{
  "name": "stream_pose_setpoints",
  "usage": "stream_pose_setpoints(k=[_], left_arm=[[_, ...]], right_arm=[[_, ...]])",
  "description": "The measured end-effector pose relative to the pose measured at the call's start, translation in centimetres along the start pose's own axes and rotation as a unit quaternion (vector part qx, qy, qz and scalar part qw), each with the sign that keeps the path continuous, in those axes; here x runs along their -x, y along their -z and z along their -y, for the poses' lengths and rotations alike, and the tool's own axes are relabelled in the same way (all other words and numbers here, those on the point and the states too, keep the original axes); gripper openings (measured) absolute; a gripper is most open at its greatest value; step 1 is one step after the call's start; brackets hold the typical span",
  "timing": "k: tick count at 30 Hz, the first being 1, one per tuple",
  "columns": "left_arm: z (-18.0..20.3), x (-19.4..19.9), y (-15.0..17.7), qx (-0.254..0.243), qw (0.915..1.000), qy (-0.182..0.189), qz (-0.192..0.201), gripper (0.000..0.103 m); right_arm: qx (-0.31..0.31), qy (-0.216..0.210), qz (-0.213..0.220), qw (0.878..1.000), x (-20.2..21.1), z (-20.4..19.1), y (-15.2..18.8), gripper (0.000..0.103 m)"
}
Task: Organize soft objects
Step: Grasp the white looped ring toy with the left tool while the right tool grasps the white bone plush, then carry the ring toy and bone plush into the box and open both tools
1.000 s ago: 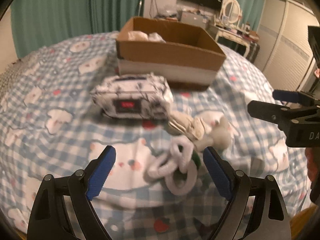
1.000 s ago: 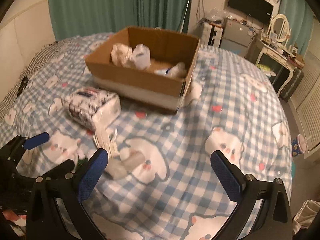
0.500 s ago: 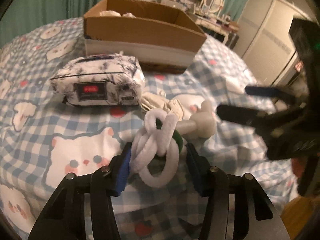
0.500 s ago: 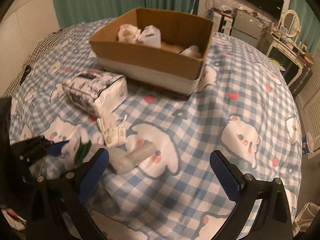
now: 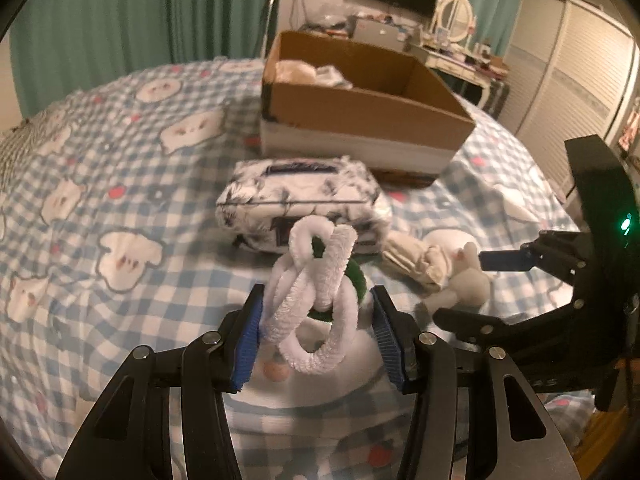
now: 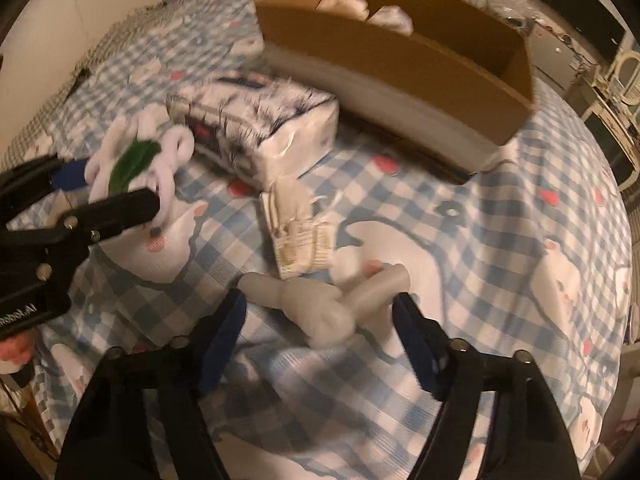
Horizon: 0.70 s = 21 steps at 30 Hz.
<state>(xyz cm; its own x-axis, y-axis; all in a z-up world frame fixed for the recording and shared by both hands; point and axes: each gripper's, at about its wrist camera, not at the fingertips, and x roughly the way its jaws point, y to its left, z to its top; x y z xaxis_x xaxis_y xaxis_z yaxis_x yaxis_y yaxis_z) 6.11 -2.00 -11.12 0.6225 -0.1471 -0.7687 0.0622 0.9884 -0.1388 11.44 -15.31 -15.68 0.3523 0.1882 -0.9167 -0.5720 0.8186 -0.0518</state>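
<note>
**Now gripping the chenille loops, plush next**

Now our left gripper (image 5: 316, 322) has its blue pads pressed on the white chenille loop bundle (image 5: 314, 292), a knot of fuzzy rings around a green leaf, which looks lifted a little off the checked bedspread (image 5: 120, 168). Our right gripper (image 6: 320, 344) has its jaws wide apart, straddling the pale plush toy (image 6: 332, 304) but not touching it.

Outward from there, a folded cream sock (image 6: 298, 236) lies just beside the plush, the patterned tissue pack (image 6: 256, 128) sits behind it, and the cardboard box (image 6: 400, 48), already holding a few soft things, stands farther back.

We judge the risks as follows. The loops are limp and held by only part of the bundle, so a ring could slip out during the carry. The right jaws could also pinch the bedspread along with the plush if they close too low.

The bundle's long axis stands roughly upright between the pads. The plush lies flat, its long axis running roughly across the right jaws.
</note>
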Motion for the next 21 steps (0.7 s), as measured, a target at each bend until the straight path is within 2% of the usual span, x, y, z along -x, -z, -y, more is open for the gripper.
stream_pose_setpoints(k=[5,7,11,14,21], left_arm=[[-0.1,0.2,0.2,-0.004,1.0000,0.003,-0.001,0.051],[0.1,0.7,0.3,-0.006,1.0000,0.004,0.001,0.051],[0.5,2.5,0.5,-0.008,0.9999,0.006,0.008,0.051],[0.9,4.2,0.0,-0.012,0.9997,0.012,0.015,0.051],[2.1,8.8,-1.6,-0.037,0.9975,0.028,0.053,0.051]], right_arm=[[0.001,0.019,-0.005,1.000,-0.5,-0.4,-0.2,0.051],[-0.007,0.025,-0.004,1.000,0.1,-0.2,-0.1,0.035],[-0.023,0.028,0.012,0.999,1.9,0.1,0.1,0.031],[-0.018,0.042,0.040,0.998,4.2,-0.6,0.6,0.030],[-0.032,0.042,0.099,0.994,9.7,-1.7,1.0,0.030]])
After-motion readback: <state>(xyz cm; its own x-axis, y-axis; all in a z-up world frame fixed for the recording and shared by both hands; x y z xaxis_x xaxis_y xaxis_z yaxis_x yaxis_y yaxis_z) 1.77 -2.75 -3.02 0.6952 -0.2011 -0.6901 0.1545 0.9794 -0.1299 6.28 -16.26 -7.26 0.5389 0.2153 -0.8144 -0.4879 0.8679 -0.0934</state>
